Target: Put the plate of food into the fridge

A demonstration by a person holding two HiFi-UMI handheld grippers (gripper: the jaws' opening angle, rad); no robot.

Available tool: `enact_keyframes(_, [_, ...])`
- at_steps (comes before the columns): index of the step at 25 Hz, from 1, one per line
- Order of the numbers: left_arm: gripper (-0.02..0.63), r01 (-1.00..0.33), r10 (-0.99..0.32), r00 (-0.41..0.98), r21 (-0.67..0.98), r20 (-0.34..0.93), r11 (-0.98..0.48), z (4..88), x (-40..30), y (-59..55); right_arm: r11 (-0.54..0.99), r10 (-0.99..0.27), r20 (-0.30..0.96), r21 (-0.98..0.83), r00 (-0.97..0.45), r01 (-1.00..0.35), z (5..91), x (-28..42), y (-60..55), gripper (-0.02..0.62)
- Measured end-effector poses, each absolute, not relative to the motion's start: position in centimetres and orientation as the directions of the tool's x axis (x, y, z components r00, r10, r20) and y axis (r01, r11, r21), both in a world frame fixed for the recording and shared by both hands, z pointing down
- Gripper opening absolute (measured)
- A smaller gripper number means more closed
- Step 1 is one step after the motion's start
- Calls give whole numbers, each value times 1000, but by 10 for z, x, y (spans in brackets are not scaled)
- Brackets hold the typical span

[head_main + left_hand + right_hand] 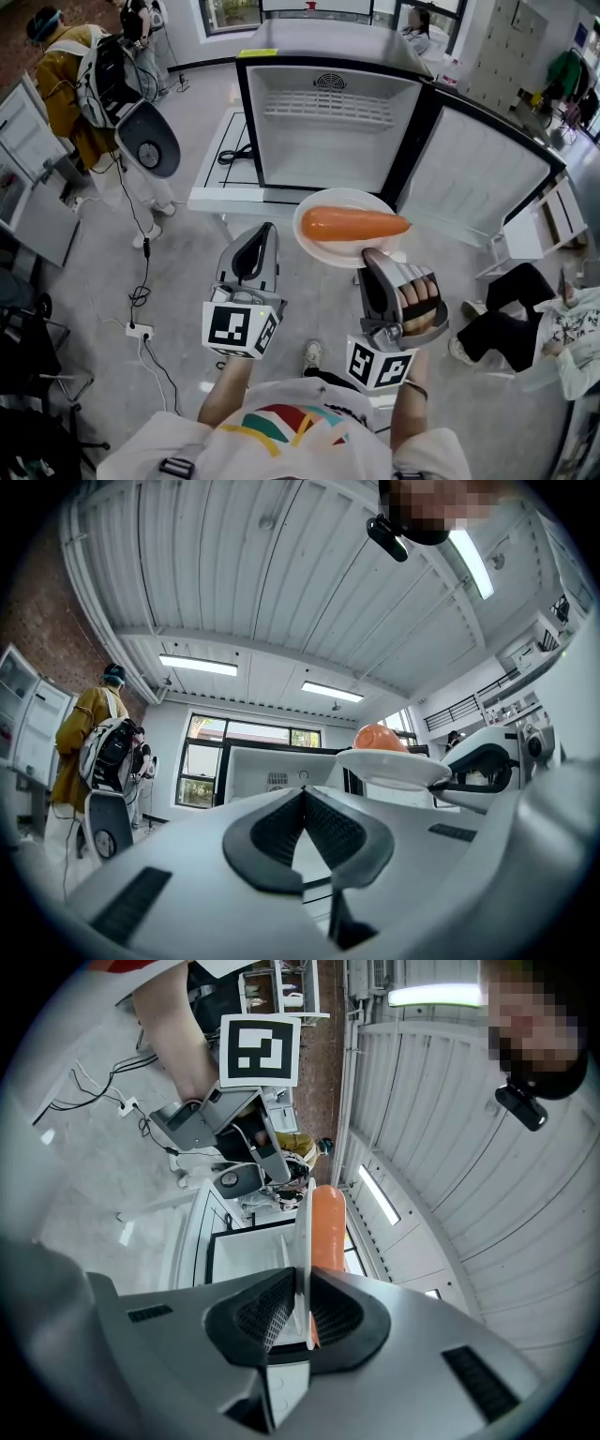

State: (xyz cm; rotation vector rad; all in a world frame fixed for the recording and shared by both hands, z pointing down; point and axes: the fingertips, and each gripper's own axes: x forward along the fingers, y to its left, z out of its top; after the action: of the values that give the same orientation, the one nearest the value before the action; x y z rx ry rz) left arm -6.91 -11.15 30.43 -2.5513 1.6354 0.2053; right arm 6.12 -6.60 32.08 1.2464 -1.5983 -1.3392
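An orange carrot [354, 224] lies on a white plate [322, 202], held out in front of the open fridge [328, 141], whose white inside shows one wire shelf. My right gripper [373, 255] is shut on the plate's near rim. In the right gripper view the plate [305, 1232] stands edge-on between the pads with the carrot [328, 1227] behind it. My left gripper [265, 232] hangs just left of the plate, shut with nothing in it. The left gripper view shows its tips [302, 794] together and the plate [394, 766] to its right.
The fridge door [478, 178] swings open to the right. A low white table [220, 178] stands left of the fridge. A person in a yellow jacket [66, 84] stands far left; another person [544, 328] sits at the right. A power strip [139, 330] and cables lie on the floor.
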Motion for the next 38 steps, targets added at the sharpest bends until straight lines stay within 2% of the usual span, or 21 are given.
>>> enact_keyframes(38, [8, -922, -913, 381, 6, -142, -386, 319, -40, -238, 69, -955, -2, 971, -295, -229, 345, 104, -198, 41])
